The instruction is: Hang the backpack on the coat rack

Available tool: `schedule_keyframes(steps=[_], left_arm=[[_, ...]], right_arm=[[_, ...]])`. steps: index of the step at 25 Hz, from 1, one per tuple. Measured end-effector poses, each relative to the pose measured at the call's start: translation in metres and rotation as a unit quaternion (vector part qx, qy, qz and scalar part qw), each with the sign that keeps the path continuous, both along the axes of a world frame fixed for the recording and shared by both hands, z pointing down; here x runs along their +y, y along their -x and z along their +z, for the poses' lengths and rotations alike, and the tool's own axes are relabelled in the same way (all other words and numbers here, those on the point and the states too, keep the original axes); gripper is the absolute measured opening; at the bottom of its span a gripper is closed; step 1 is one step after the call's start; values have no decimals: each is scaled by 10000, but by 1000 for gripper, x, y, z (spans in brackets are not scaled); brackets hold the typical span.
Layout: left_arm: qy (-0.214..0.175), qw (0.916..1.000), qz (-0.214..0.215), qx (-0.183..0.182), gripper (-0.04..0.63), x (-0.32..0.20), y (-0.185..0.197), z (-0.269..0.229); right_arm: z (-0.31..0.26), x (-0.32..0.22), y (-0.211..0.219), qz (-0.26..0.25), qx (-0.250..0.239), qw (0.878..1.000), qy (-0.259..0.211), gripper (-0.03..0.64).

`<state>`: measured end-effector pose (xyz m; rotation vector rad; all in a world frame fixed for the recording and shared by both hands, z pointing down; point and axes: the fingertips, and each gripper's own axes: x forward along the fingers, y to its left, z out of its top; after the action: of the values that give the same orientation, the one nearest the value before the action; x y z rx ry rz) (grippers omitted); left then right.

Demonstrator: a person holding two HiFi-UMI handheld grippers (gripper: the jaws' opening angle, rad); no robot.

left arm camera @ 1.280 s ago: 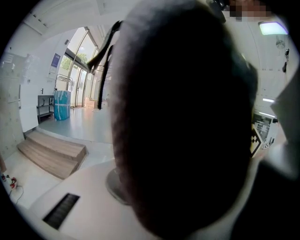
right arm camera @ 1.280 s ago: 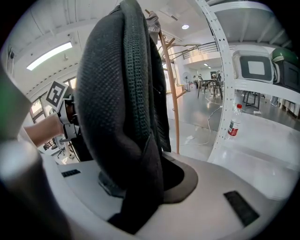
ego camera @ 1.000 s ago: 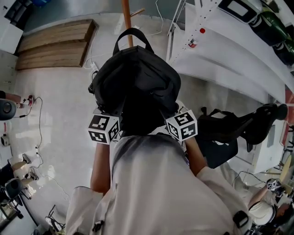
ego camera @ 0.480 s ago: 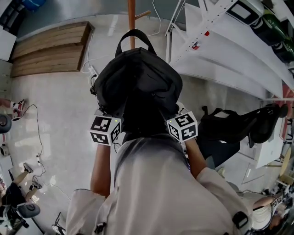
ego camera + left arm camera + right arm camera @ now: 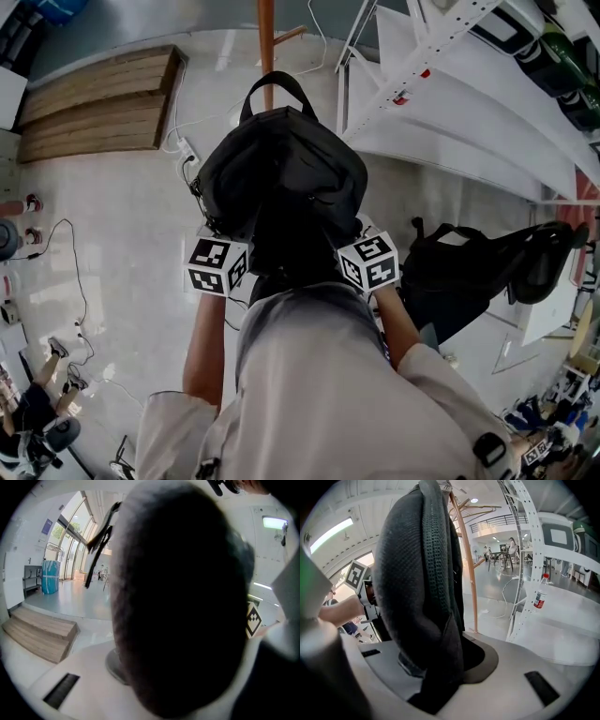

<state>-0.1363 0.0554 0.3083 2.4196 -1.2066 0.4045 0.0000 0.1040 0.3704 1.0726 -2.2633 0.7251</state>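
Pale glossy floor (image 5: 103, 234) fills my head view, with cables trailing across it

- White table (image 5: 469, 131): far right, long, under a perforated white frame.
- Wooden platform (image 5: 94, 98): upper left, stepped, well clear of my work.
- Backpack (image 5: 281, 173): black, carried in the air in front of me, just short of the rack pole.
- Second dark bag (image 5: 469, 267): lying at the right by the table; I leave it alone.
- Coat rack (image 5: 267, 37): wooden pole straight ahead, one short peg jutting right; my right gripper view shows more branches higher up.
- Left gripper (image 5: 221, 258): jaws clamped on the backpack's lower left side; dark fabric fills its own view.
- Right gripper (image 5: 364, 255): jaws clamped on a fold of the backpack's right edge.
- Carry loop (image 5: 274, 82): standing upright at the backpack's top, nearest the pole, not yet over any peg.
- Bottle (image 5: 540, 592): red-capped, on the table.

Step in hand, as I judge it: the carry to the rack. Next I need to raise the backpack until the loop clears a peg tip, then lower it on before I let go
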Motion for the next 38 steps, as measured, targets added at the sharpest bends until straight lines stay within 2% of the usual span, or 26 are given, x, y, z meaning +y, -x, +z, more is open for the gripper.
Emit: schedule_keyframes(steps=[13, 24, 38], left_arm=[[461, 9987, -194, -72, 84, -51, -11, 44], [702, 9965, -444, -114, 84, -84, -16, 70], [973, 9936, -569, -83, 84, -104, -13, 106]], right_arm=[[41, -51, -11, -193, -47, 9987, 466, 115], [67, -90, -19, -472, -103, 9963, 710, 117], [101, -111, -18, -639, -79, 9932, 969, 120]])
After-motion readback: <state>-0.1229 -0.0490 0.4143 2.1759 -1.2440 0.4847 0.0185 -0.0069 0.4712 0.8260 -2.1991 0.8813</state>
